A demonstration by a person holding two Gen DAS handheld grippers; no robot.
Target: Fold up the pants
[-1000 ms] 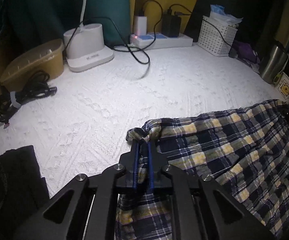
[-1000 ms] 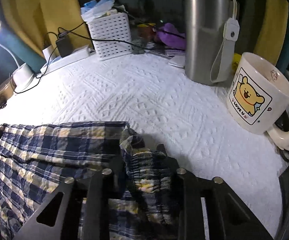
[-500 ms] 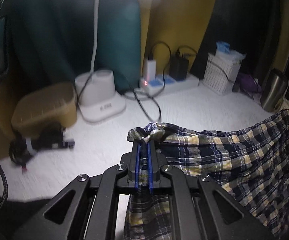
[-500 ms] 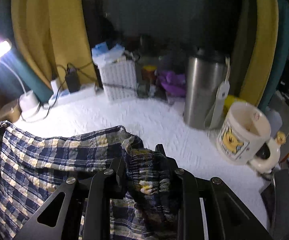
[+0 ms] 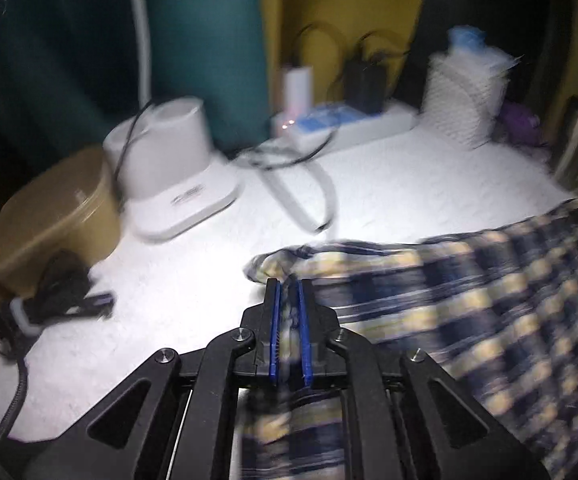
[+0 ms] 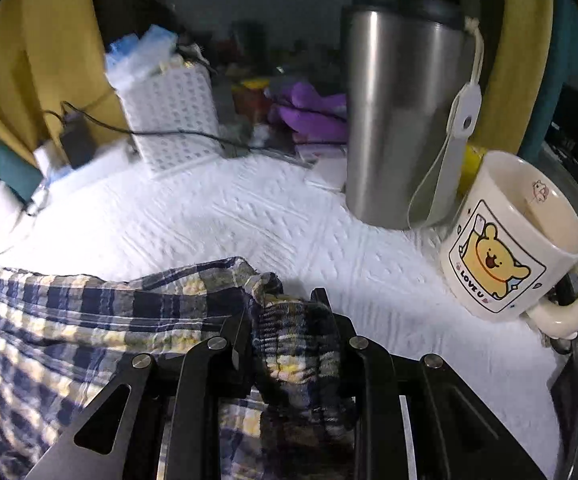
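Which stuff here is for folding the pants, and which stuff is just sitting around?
For the job:
blue and yellow plaid pants
left gripper
right gripper
white textured table cover

Just lying about:
cream bear mug
steel tumbler
white lattice basket
white power strip
tan box

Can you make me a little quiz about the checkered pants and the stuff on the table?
1. True or false: both the left gripper and the right gripper are pinching the plaid pants.
2. Which thing stands right beside the bear mug? A) steel tumbler B) tan box C) white basket
3. Fill in the blank: the cloth covering the table is ____ in colour.

Key: 1 true; 2 A; 3 white.
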